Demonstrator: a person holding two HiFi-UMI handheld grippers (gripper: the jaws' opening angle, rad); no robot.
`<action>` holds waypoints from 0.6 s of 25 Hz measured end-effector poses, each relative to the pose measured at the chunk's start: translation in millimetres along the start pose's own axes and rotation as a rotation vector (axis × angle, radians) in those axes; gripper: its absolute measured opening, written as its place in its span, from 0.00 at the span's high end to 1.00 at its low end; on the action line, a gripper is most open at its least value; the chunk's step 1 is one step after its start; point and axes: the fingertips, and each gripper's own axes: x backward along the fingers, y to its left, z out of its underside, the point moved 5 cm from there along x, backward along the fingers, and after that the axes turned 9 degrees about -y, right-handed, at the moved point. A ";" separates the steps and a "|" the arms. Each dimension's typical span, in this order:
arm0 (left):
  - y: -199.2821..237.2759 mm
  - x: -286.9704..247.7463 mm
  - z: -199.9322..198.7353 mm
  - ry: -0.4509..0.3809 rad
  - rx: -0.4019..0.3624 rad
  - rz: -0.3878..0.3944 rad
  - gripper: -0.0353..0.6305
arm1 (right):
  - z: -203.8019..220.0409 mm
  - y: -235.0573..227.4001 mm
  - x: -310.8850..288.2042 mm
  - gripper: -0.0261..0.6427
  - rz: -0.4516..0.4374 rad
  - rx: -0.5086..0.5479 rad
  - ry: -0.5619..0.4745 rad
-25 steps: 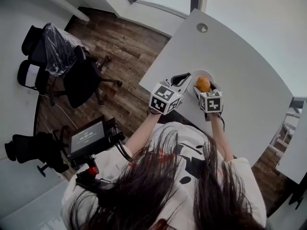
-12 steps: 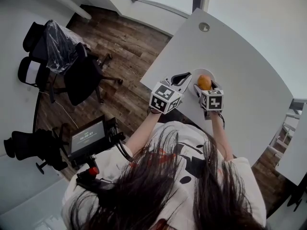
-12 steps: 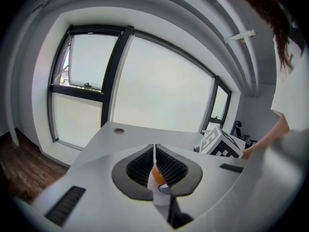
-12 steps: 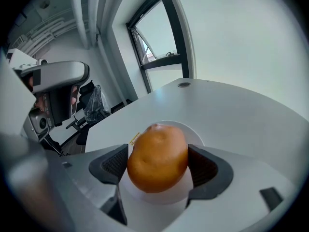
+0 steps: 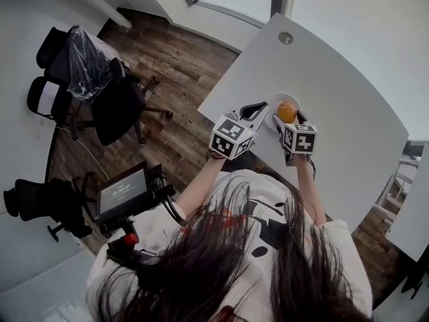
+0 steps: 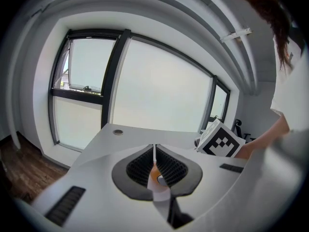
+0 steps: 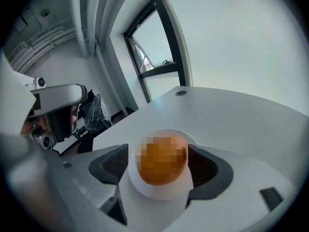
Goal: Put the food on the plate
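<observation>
An orange round food [image 5: 287, 112] sits on a small white plate [image 5: 275, 102] near the left edge of the white table [image 5: 335, 99]. In the right gripper view the food [image 7: 161, 159] rests on the plate [image 7: 159, 193] between the jaws of my right gripper [image 7: 158, 154]. Those jaws stand open, one on each side of the food. My right gripper [image 5: 286, 120] reaches the plate from the near side. My left gripper [image 5: 258, 107] hovers just left of the plate, its jaws together [image 6: 154, 161] with nothing between them.
A round cable hole [image 5: 286, 37] lies in the table farther back. The table's left edge drops to a wooden floor with black office chairs [image 5: 114, 106]. A device with a screen [image 5: 123, 193] hangs at the person's left side. Large windows [image 6: 145, 86] rise beyond the table.
Both grippers and the food stay almost where they were; the right gripper has drifted slightly right and the view has shifted a little.
</observation>
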 end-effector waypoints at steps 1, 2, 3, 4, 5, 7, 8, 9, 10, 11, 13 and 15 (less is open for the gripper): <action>-1.5 0.9 -0.1 -0.001 -0.005 -0.002 0.92 | -3.2 0.4 2.3 0.41 -0.002 -0.004 -0.019; -0.5 0.6 -0.6 -0.002 -0.008 -0.005 0.92 | -7.4 0.8 2.7 0.41 -0.004 -0.006 -0.035; 1.4 0.0 -1.2 -0.003 -0.008 -0.010 0.92 | -11.7 1.2 2.7 0.41 -0.007 -0.009 -0.048; 3.2 -0.3 -1.7 -0.005 -0.006 -0.016 0.92 | -15.6 1.7 3.2 0.41 -0.010 -0.015 -0.060; 4.6 -0.2 -2.1 -0.007 -0.003 -0.021 0.92 | -19.3 2.6 4.6 0.41 -0.012 -0.022 -0.074; 6.6 1.9 -2.8 -0.012 0.004 -0.033 0.92 | -26.3 6.9 8.4 0.41 -0.027 -0.041 -0.111; 7.4 3.6 -3.7 -0.015 0.008 -0.038 0.92 | -29.5 10.3 9.8 0.41 -0.042 -0.050 -0.127; 8.0 5.3 -5.1 -0.020 0.011 -0.042 0.92 | -32.5 14.0 10.7 0.41 -0.057 -0.060 -0.141; 8.1 6.8 -6.7 -0.027 0.015 -0.046 0.92 | -35.3 17.7 11.7 0.41 -0.072 -0.068 -0.152; 7.7 7.8 -8.4 -0.034 0.018 -0.049 0.92 | -38.3 21.1 13.0 0.41 -0.085 -0.076 -0.161; 5.9 8.6 -12.3 -0.047 0.026 -0.052 0.92 | -45.6 27.1 16.6 0.41 -0.108 -0.086 -0.178; 4.8 9.8 -15.5 -0.054 0.036 -0.056 0.92 | -53.3 33.5 19.3 0.52 -0.125 -0.093 -0.193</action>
